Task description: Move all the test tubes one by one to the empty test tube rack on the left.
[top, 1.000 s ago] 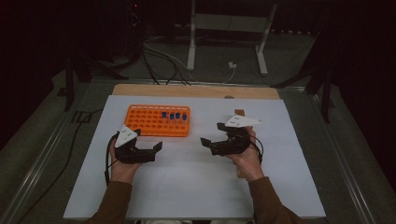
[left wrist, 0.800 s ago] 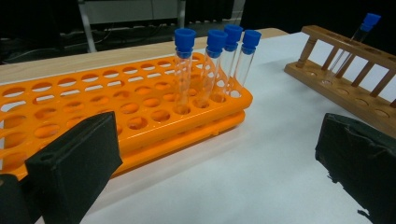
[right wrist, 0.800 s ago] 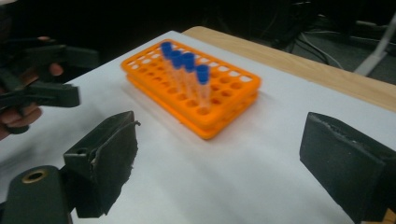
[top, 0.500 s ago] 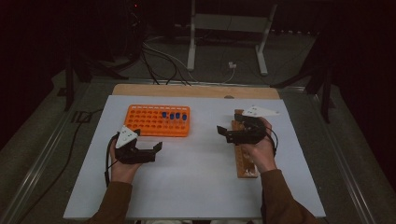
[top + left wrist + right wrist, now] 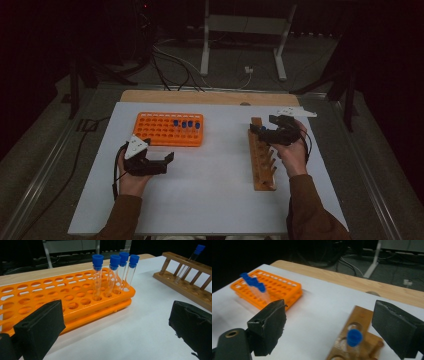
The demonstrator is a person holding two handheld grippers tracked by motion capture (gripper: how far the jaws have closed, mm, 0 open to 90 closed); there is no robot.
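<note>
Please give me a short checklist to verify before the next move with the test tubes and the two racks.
1. Right tool free of any tube, jaws apart: ok.
2. Blue-capped tube sits in the wooden rack, near its far end: ok; whether it is fully seated: cannot tell.
3. Left tool open, holding nothing: ok.
4. Four capped tubes stand in the orange rack, ready to be picked: ok.
5. Free holes in the wooden rack for more tubes: ok.
6. Both racks lie flat on the white table: ok.

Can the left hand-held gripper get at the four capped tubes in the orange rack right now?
Probably yes: the left hand-held gripper is open and faces the tubes in the orange rack, with nothing between.
</note>
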